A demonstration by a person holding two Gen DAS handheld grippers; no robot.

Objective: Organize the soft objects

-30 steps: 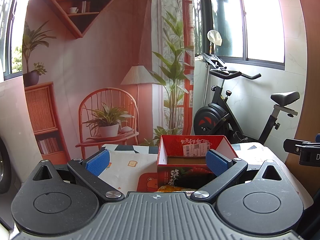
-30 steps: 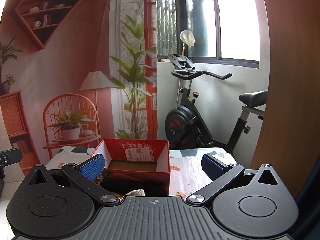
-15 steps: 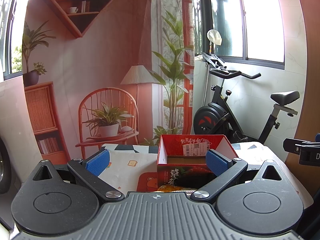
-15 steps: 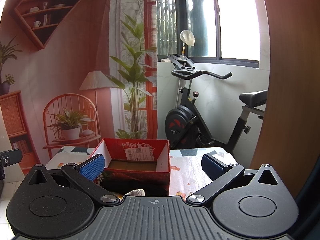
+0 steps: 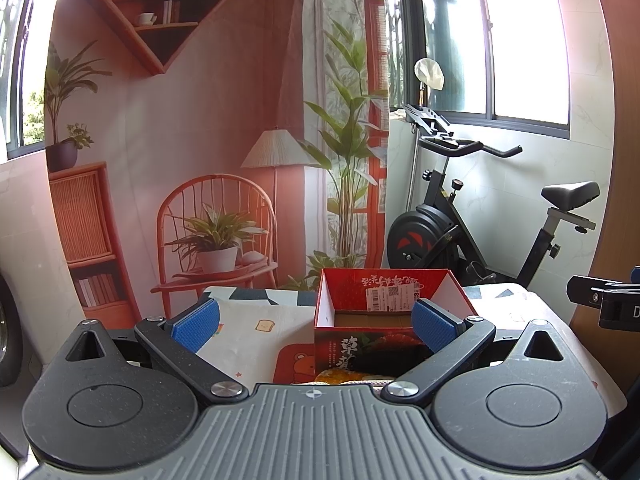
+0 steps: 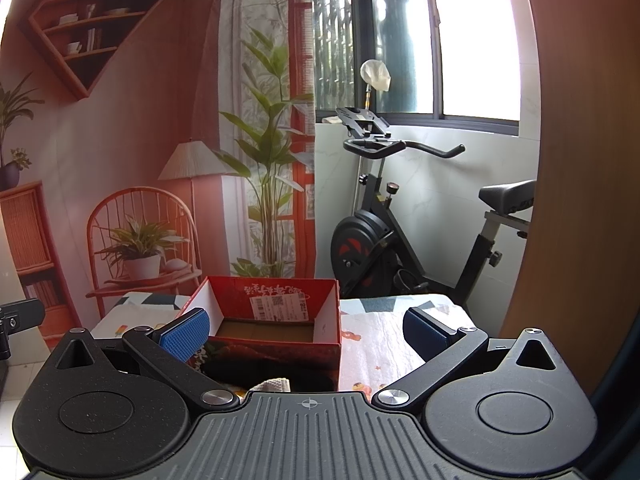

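Nothing has moved since the earlier frames: both views match them. Low in the left wrist view, the left gripper (image 5: pixel 315 322) hangs with its blue-padded fingers spread wide and empty, above the patterned cloth-covered tabletop (image 5: pixel 256 322). An open red cardboard box (image 5: pixel 390 314) with a white shipping label stands at lower centre, its inside showing bare. The right gripper (image 6: pixel 305 328) is likewise wide apart and holds nothing, the same box (image 6: pixel 276 332) between its fingers. A pale soft object (image 6: pixel 274 384) peeks out at bottom centre, just in front of the box.
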